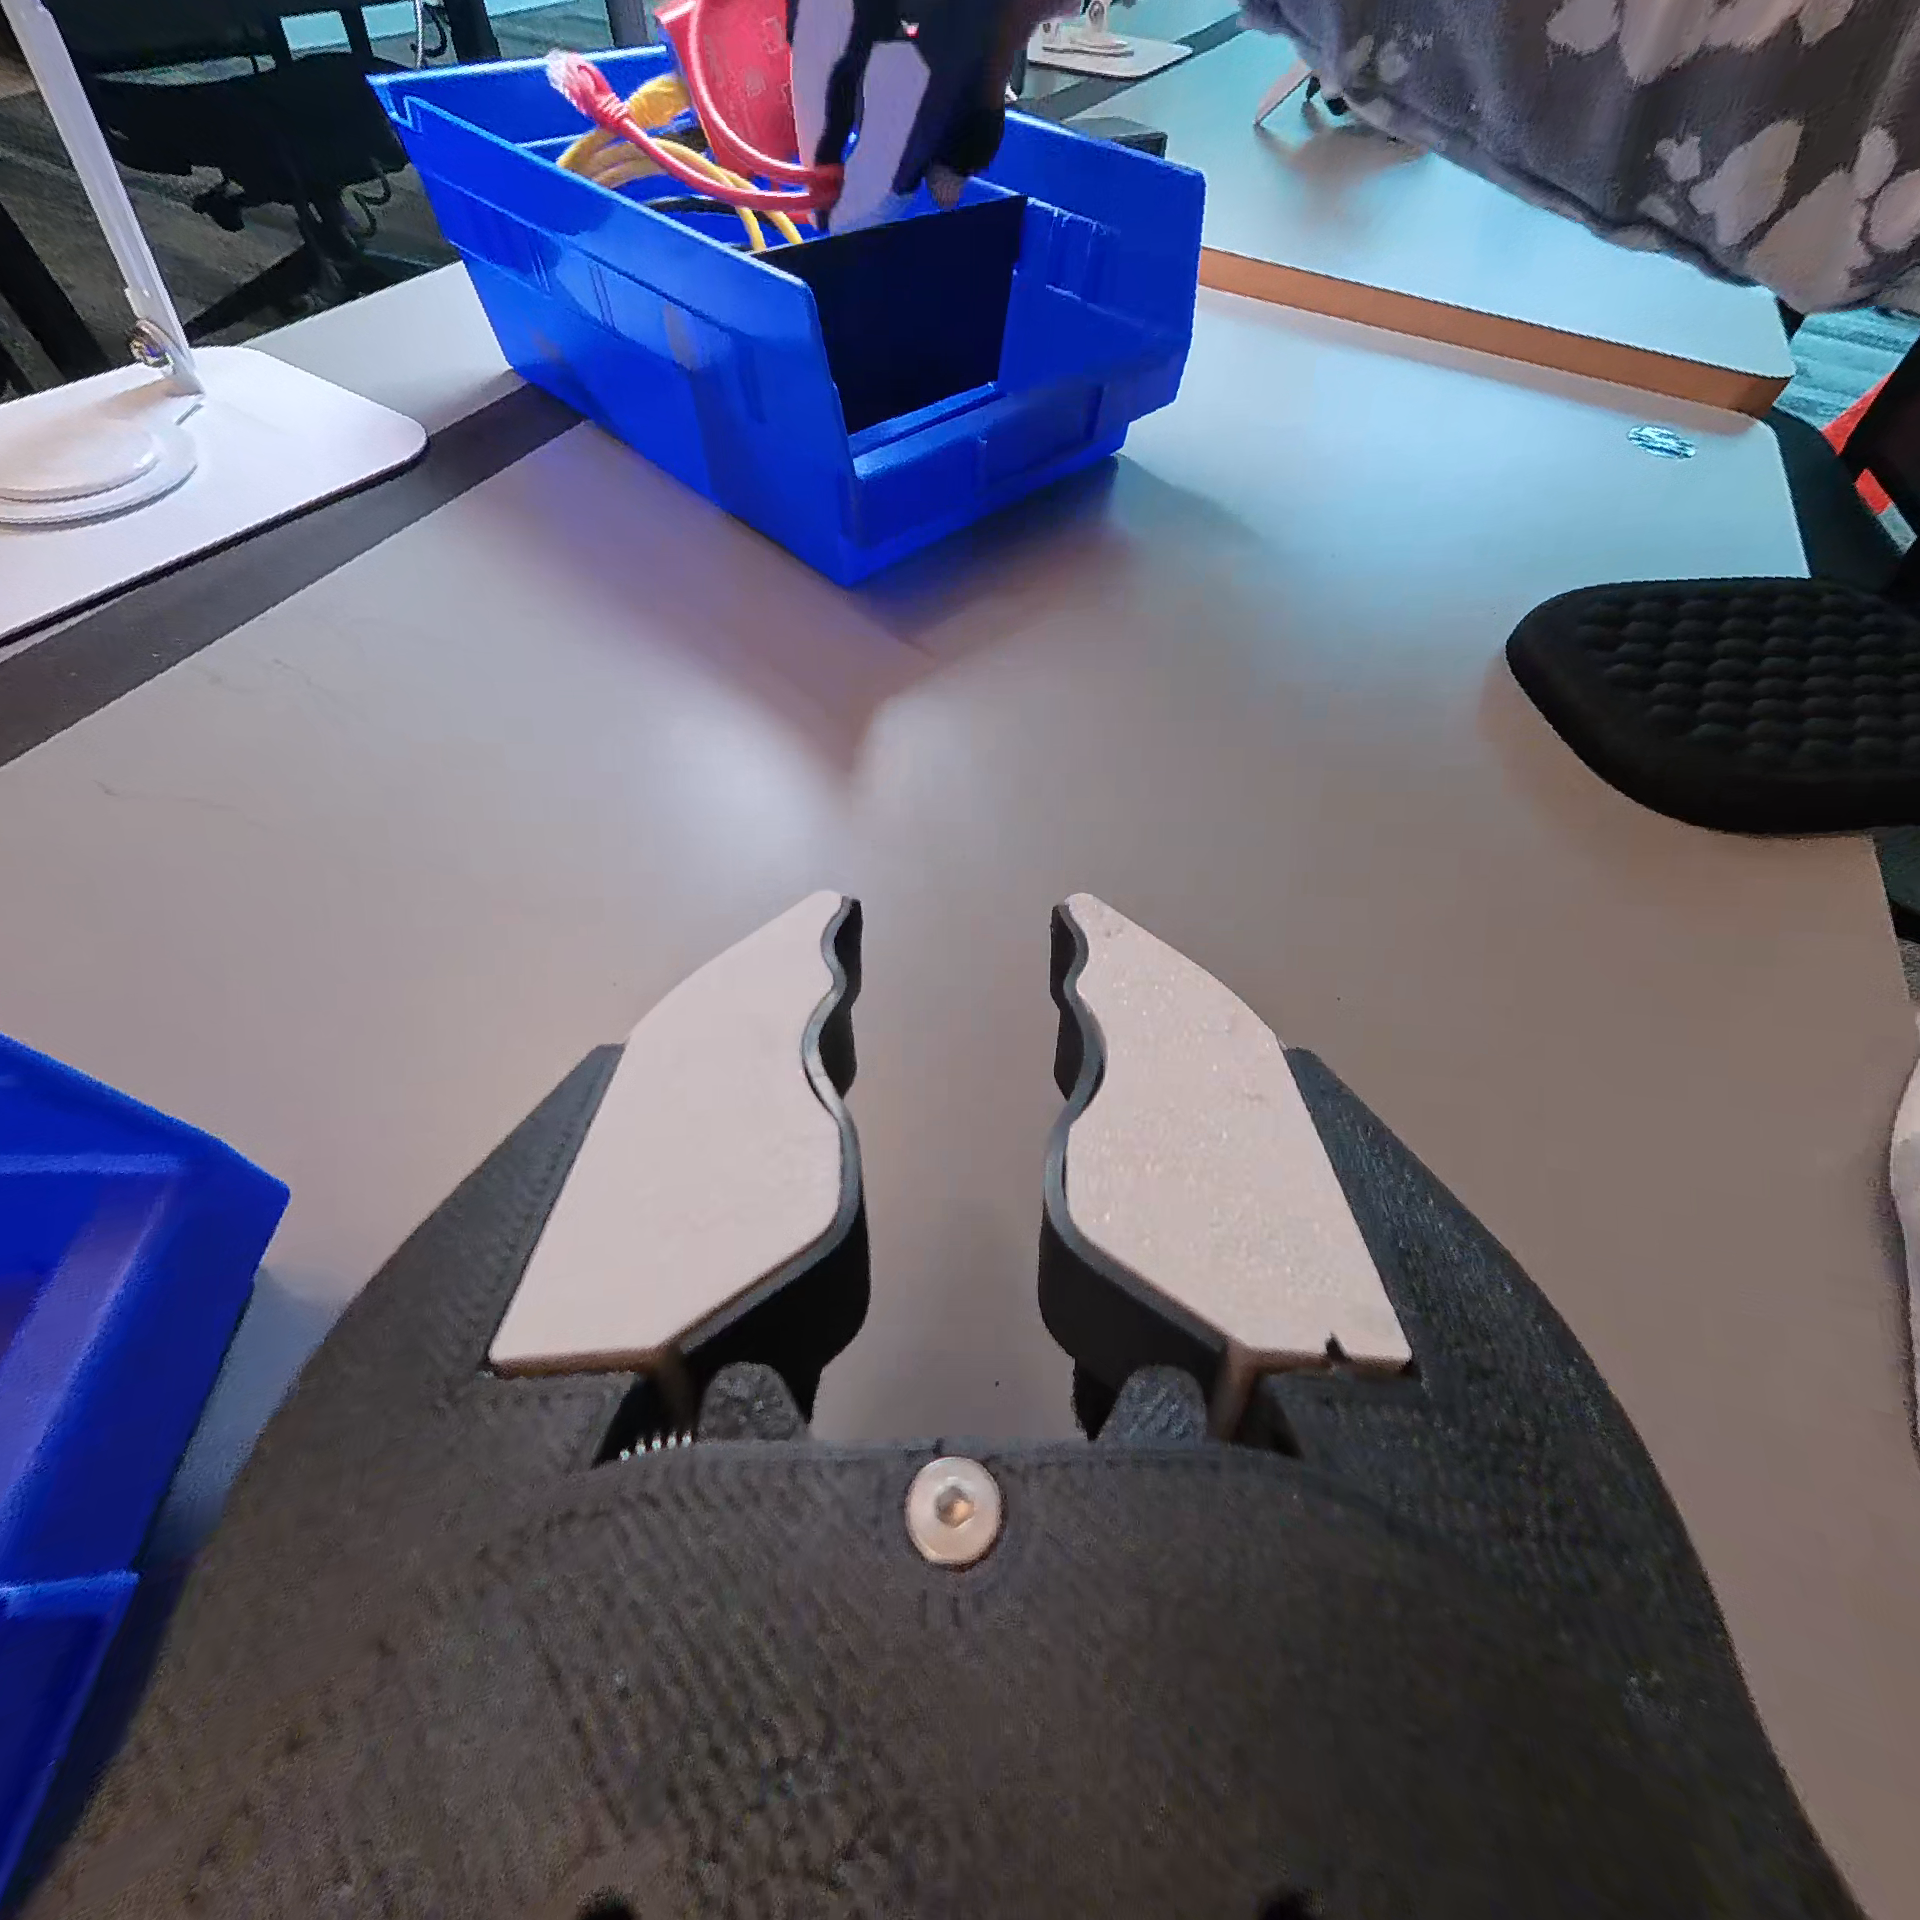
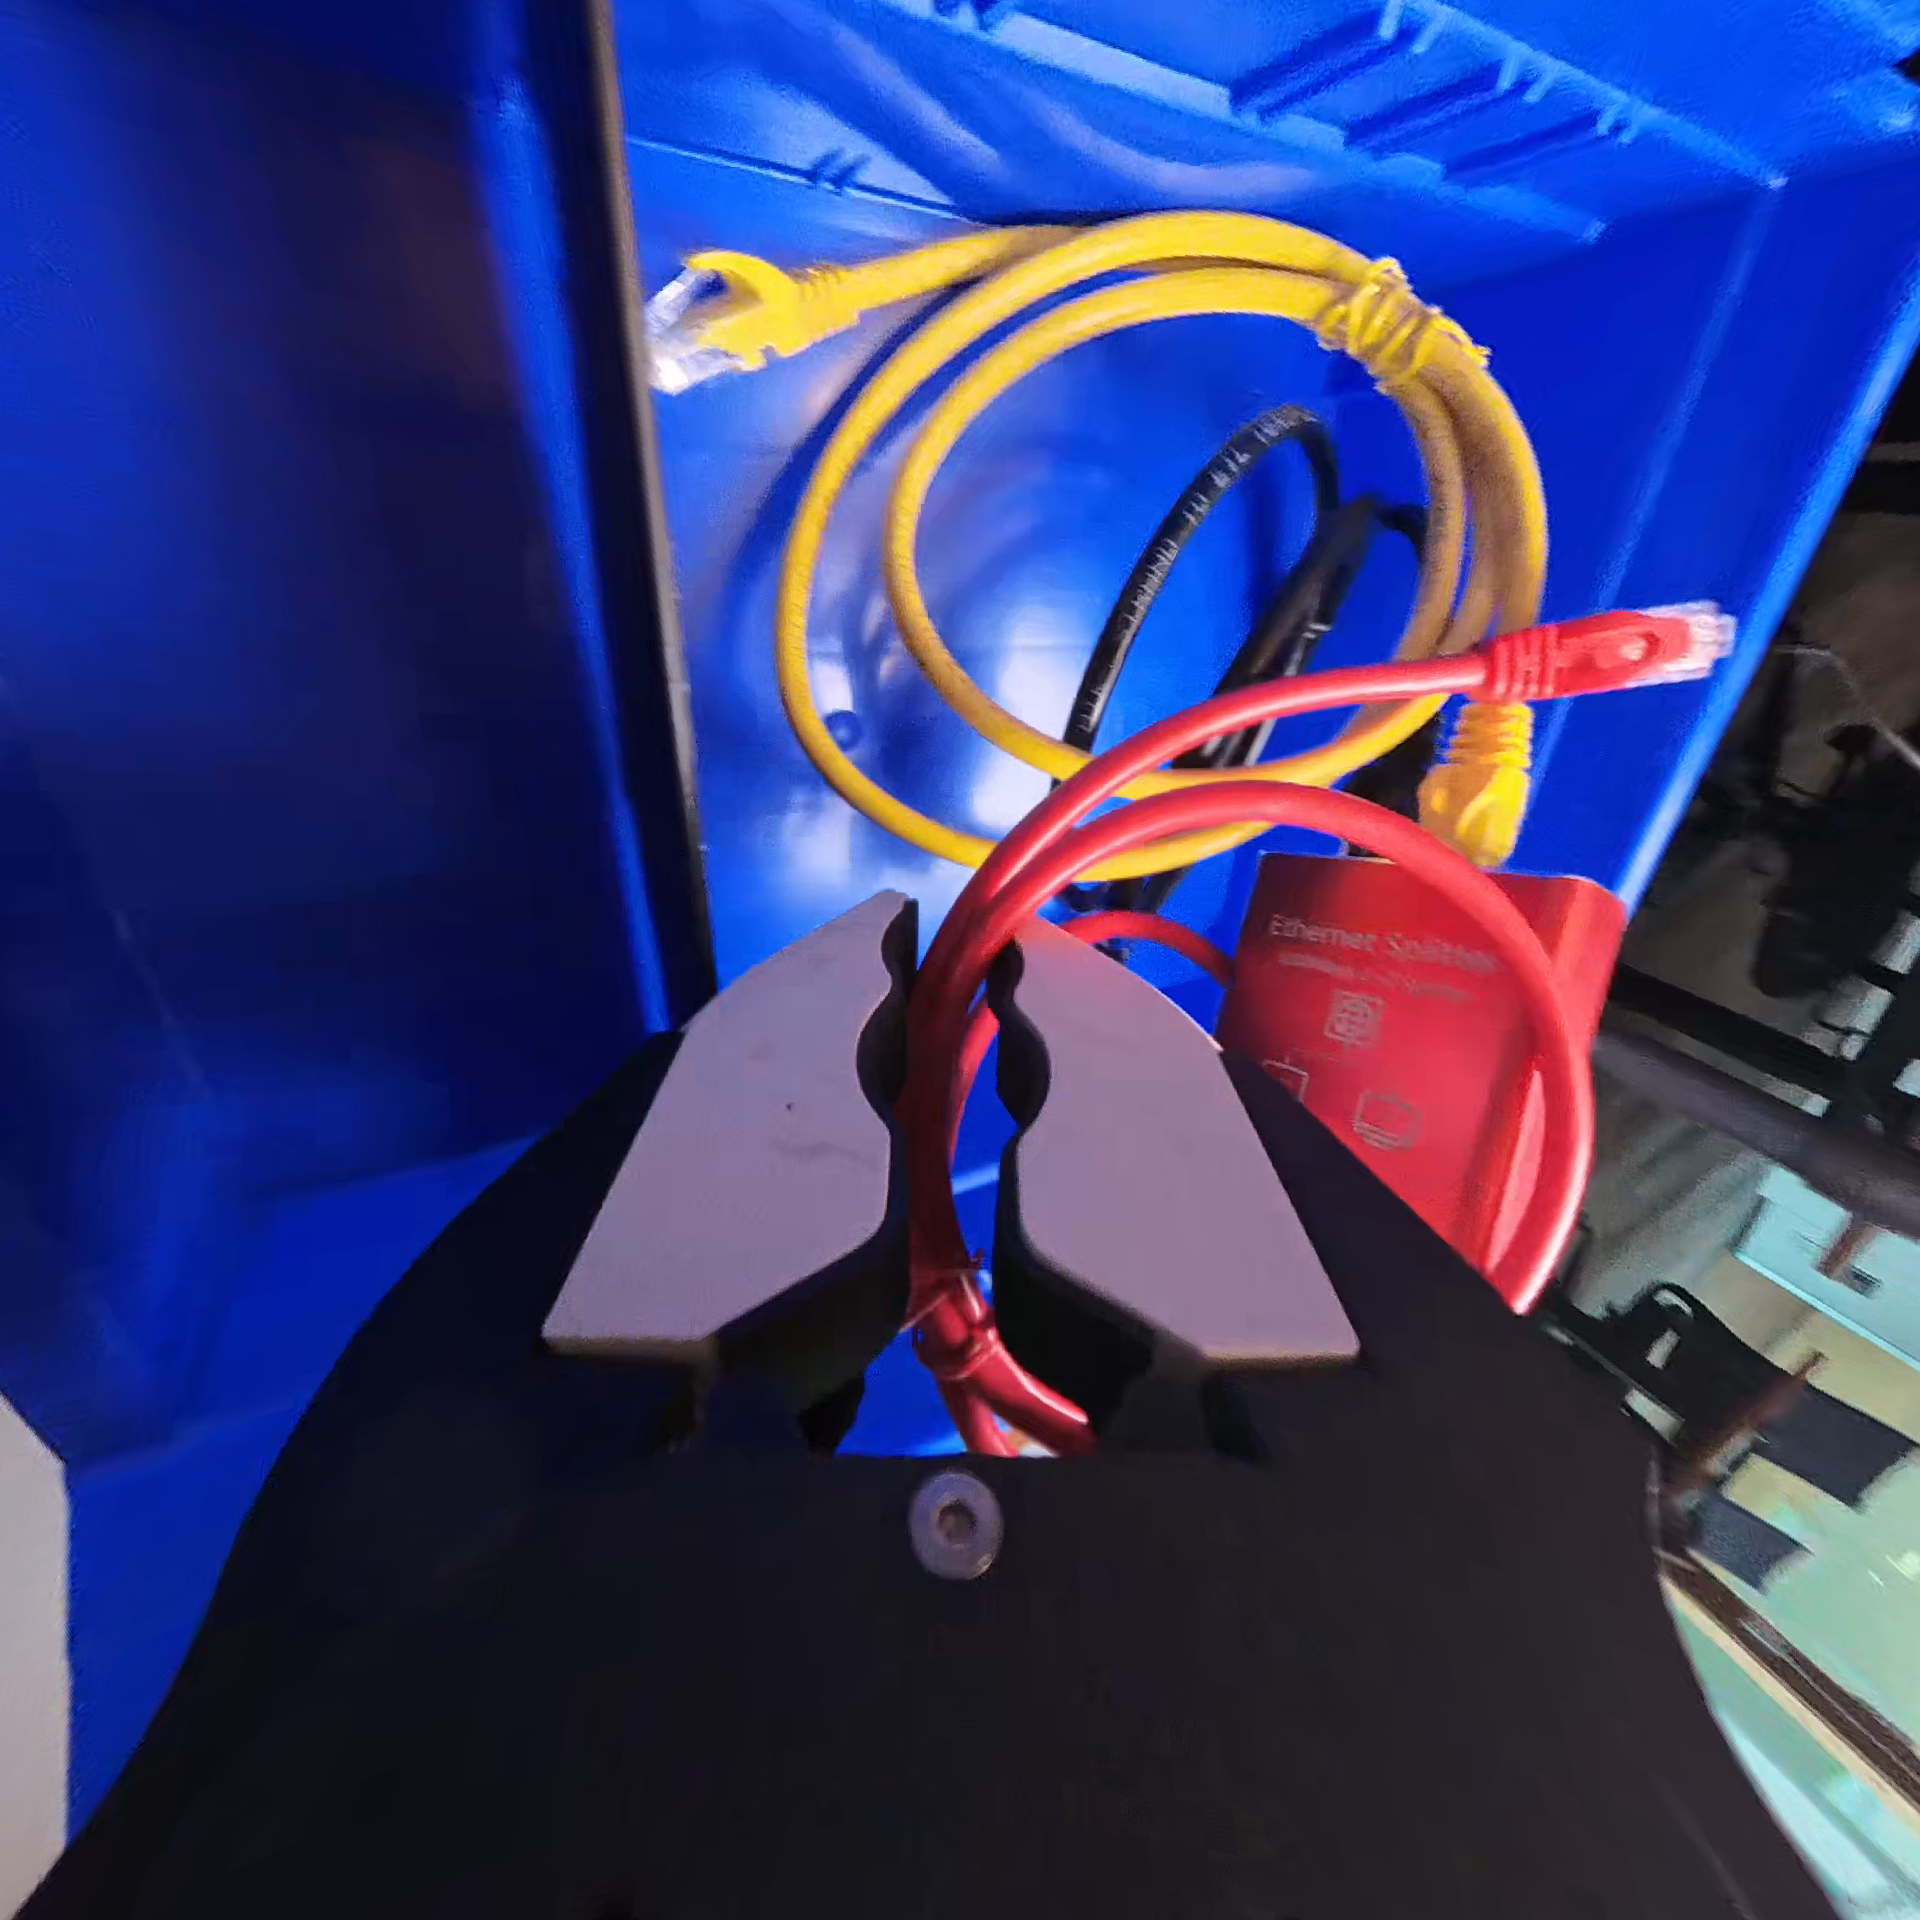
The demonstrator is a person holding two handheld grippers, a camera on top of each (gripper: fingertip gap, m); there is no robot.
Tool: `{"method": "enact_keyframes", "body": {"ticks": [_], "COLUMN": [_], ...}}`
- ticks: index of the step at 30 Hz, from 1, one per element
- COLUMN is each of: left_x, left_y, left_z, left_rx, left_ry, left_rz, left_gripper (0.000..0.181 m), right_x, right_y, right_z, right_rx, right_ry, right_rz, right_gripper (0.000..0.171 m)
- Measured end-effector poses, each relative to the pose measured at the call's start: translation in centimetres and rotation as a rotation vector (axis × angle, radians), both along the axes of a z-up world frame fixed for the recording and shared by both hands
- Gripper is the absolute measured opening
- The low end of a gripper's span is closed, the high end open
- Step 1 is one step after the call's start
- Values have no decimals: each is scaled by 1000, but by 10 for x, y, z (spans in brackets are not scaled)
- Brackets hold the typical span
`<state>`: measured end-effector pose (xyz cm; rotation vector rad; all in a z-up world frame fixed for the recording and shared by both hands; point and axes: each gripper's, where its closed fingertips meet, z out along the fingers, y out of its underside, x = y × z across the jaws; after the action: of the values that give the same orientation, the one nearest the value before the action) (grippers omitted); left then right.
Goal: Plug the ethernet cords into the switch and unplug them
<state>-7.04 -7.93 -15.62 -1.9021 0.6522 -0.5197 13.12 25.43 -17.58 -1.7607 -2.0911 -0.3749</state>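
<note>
While it hung over the far blue bin (image 2: 312, 623): right gripper (image 2: 961, 961) was clamped on the coiled red ethernet cord (image 2: 1195, 821).
Left gripper (image 1: 956, 914): parted, empty, low over the near table (image 1: 623, 779).
Switch (image 2: 1413, 1039): red, just right of the tongs.
Advice: lift slowly, clear of the yellow cord (image 2: 1039, 312).

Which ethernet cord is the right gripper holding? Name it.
The red ethernet cord: its coil sits clamped in the right gripper, while the yellow cord lies loose in the blue bin.

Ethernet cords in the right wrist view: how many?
3. Red cord, coiled, clamped in the right gripper; yellow cord, coiled in the blue bin; black cord beneath the yellow. More may be hidden.
</note>
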Motion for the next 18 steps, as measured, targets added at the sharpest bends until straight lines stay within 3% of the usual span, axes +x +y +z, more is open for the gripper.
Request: {"method": "enact_keyframes", "body": {"ticks": [7,18], "left_x": [0,3], "left_y": [2,0], "left_z": [-7,-4], "left_rx": [-36,-21], "left_ry": [-18,-8], "left_rz": [-10,-10], "left_gripper": [35,35], "right_x": [-8,-15], "right_y": [-22,-63], "right_z": [33,75], "right_rx": [-163,-267], "right_ry": [262,518], "right_rz": [-45,-4], "right_gripper": [45,53]}}
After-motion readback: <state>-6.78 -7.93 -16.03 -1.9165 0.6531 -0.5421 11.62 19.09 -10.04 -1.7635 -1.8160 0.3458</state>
